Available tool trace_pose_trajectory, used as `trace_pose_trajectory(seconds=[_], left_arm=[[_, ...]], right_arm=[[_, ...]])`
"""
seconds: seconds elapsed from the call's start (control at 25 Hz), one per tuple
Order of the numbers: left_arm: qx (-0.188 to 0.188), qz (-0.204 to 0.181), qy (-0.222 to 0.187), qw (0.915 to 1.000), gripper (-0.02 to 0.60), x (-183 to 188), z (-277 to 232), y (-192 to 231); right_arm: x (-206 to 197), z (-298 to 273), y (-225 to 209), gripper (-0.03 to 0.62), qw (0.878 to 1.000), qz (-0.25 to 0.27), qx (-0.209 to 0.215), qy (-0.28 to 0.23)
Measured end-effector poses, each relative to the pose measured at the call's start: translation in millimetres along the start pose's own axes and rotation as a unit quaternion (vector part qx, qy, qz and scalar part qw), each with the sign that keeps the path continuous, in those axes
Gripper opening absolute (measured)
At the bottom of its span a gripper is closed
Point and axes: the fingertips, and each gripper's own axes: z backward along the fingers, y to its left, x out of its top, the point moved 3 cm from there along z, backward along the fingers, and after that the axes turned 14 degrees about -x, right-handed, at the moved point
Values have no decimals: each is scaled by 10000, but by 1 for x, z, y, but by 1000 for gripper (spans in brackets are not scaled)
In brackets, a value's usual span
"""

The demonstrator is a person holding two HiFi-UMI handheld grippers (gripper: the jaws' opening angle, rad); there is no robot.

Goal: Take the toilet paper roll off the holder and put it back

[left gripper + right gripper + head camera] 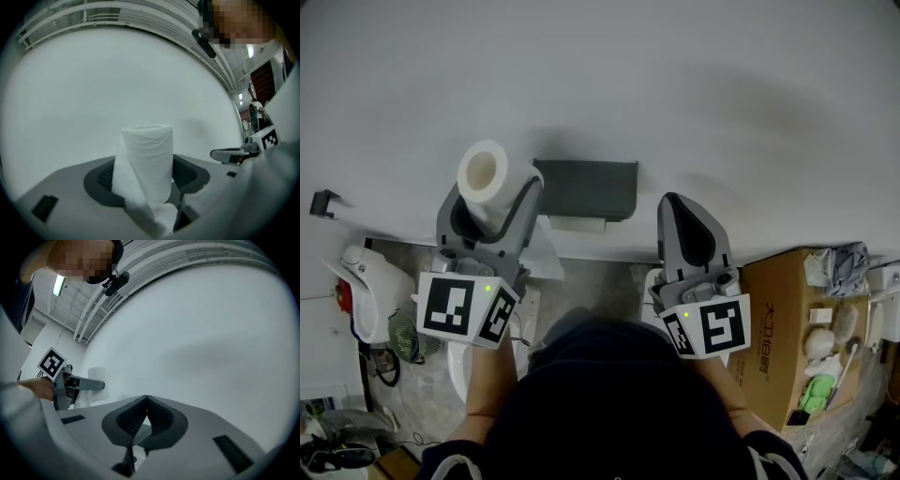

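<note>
1. Currently the left gripper (pixel 494 192) has its jaws spread wide and pressed onto the white toilet paper roll (pixel 483 169), one dark ribbed pad against each side of it.
2. In the left gripper view the left gripper (pixel 146 173) carries the white toilet paper roll (pixel 147 157) standing on end between the jaws. Its upper half rises clear above the pads, and its open cardboard core faces up.
3. From my head view I see the hollow core of the roll plainly, sitting right at the jaw tips.
4. I see a loose tail of paper (pixel 154 215) running down from the roll, back into the throat between the jaws.
5. To the right of the left jaws, near but not touching them, the dark grey box-shaped holder (pixel 586 187) is fixed to the white wall (pixel 675 75). The roll is off it and apart from it.
6. The right gripper (pixel 675 202) sits further right, beyond the holder, with its jaws closed.
7. In the right gripper view the right gripper (pixel 146 399) shows its two pad tips meeting in a point, with only a small gap lower down and nothing between them.
8. Ahead of both pairs of jaws there is only the wall.
9. Behind and to the right of the right jaws, low down, I see a brown cardboard box (pixel 778 328) with printing on its side.
</note>
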Motion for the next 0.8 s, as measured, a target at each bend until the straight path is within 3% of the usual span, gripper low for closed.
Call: trace_pose_trajectory(seconds=[0.8], left_arm=[[-395,-45,0,9992,296,-4,-29,-20]], right_arm=[[-5,-2,-6,15,9999,-64,-102,30]])
